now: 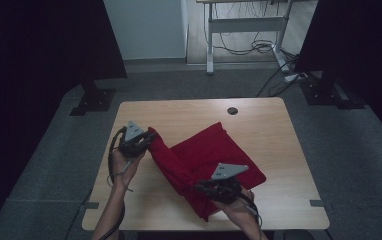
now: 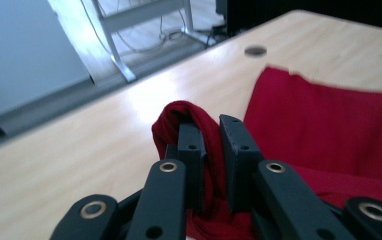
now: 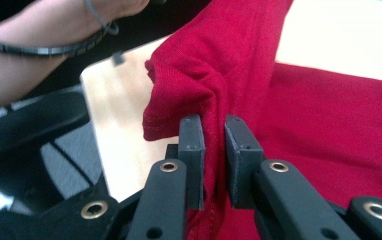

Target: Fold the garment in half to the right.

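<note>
A red cloth (image 1: 214, 150) lies on the wooden table (image 1: 189, 112), its near-left side lifted into a ridge between my two hands. My left gripper (image 1: 149, 137) is shut on the cloth's left corner, held above the table's left part. In the left gripper view the red cloth (image 2: 211, 150) is pinched between the black pads (image 2: 191, 145). My right gripper (image 1: 203, 186) is shut on the cloth's near edge by the table's front. In the right gripper view the hemmed red cloth (image 3: 214, 100) bunches between the pads (image 3: 239, 145).
A round cable hole (image 1: 232, 110) sits at the table's far middle. A white desk frame (image 1: 244, 25) with loose cables (image 1: 256, 47) stands beyond on the floor. Black stands (image 1: 96, 97) and dark curtains flank the far corners.
</note>
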